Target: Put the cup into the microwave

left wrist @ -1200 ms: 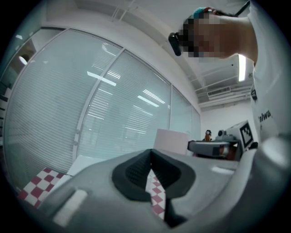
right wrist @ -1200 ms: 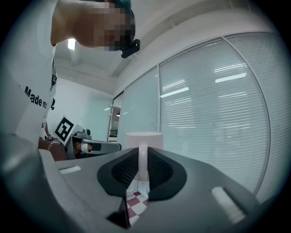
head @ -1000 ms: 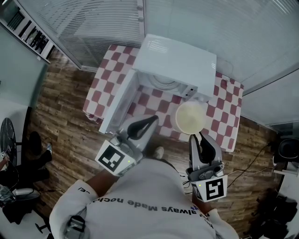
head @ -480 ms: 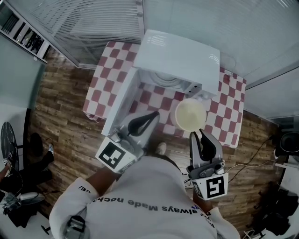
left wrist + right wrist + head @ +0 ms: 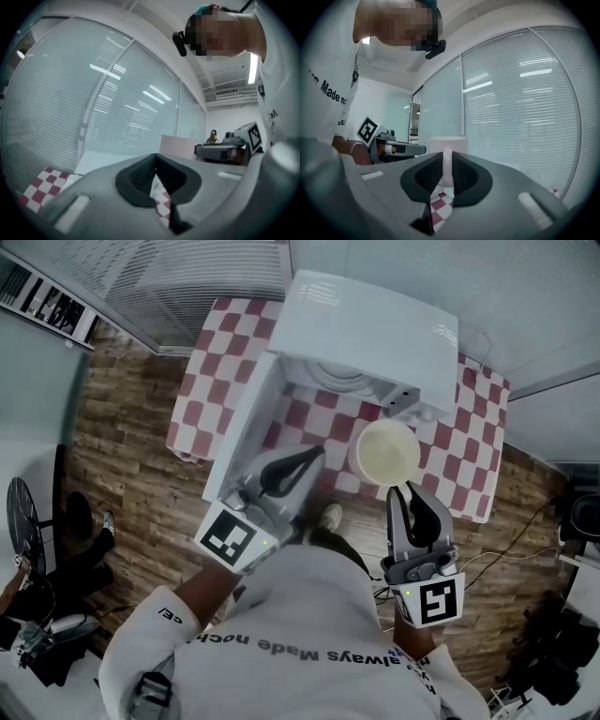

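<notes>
Cup (image 5: 386, 451): held by its handle, right gripper (image 5: 406, 491) clamped on it, at 5 o'clock of the microwave (image 5: 366, 334); scarcely nearer than a second ago. Door (image 5: 246, 432) open. Left gripper (image 5: 312, 458) closed, empty. Insertion pending.

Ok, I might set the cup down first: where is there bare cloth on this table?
Bare red-and-white checked tablecloth lies left of the open door of the white microwave, and along the right edge beyond it. The front middle is crowded: the right gripper holds the round white cup there.
</notes>
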The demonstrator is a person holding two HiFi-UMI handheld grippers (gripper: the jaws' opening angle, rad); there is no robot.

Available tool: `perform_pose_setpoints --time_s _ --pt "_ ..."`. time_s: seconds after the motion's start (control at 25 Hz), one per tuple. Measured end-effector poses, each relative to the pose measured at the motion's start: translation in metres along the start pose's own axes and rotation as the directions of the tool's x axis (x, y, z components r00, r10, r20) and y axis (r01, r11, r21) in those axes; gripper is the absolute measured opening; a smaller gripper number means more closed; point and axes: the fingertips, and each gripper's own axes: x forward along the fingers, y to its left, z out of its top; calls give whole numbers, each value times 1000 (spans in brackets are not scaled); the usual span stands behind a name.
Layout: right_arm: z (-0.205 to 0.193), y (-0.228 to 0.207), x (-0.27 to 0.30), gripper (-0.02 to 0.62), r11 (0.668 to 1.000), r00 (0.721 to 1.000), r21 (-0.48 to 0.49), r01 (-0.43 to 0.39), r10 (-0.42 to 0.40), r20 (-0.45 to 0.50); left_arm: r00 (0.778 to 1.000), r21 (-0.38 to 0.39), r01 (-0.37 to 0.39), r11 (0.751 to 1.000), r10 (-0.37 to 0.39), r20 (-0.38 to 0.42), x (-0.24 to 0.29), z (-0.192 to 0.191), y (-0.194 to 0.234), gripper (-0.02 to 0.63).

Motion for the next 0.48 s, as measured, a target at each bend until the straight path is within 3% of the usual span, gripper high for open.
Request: perform_pose_setpoints --time_s 0.48 --pt "-54 -18 34 41 1000 999 21 4 -3 -45 999 -42 -15 999 13 -42 30 -50 31 3"
